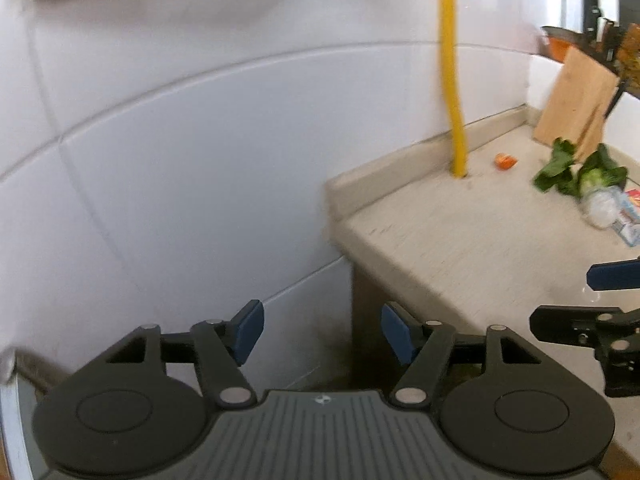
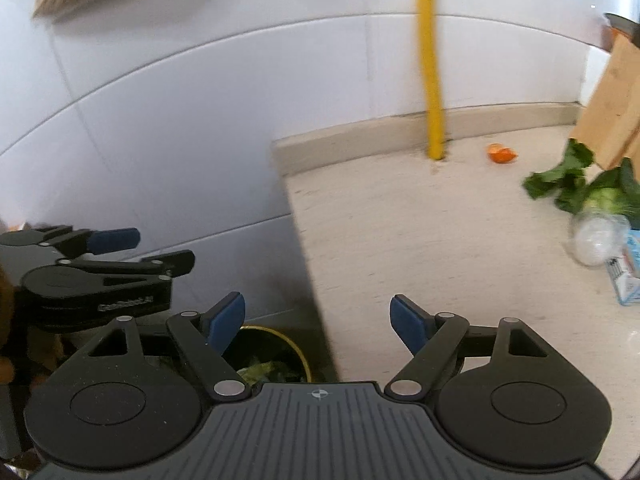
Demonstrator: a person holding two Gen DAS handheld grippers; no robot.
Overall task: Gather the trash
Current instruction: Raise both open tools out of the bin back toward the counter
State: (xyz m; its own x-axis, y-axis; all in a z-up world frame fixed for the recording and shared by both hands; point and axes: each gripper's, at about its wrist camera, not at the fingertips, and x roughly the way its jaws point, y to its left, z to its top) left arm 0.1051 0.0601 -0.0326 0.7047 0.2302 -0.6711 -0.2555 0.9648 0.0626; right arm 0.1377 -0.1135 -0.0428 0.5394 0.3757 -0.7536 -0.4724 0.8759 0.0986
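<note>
Trash remaining on the countertop (image 2: 420,240) lies clustered toward its far right part: an orange peel (image 2: 502,154) close to the back edge, just right of the yellow pipe (image 2: 431,80); wilted leafy greens (image 2: 560,184) in front of a wooden cutting board (image 2: 612,120) that leans at the rear; a crumpled clear plastic bottle (image 2: 596,240) touching the greens on their near side; and a small carton (image 2: 630,276) just right of the bottle. Below the countertop's left edge stands a trash bin (image 2: 298,352) with green scraps already visible inside. The right gripper (image 2: 318,322) hovers over that left edge, part above the bin and part above the counter, its blue pads wide apart with nothing between them. The left gripper (image 1: 322,332) sits farther left, off the counter and facing the tiled wall (image 1: 160,160), its pads likewise parted and empty. The governing relation: all remaining items lie forward and to the right of both sets of fingers, well apart from them, and the right gripper is the nearer. The bottle's long axis appears to run roughly toward the near right, though blur leaves this uncertain. Judged from this layout, collection is partly complete, and the next reach would call for travel rightward across the counter.
</note>
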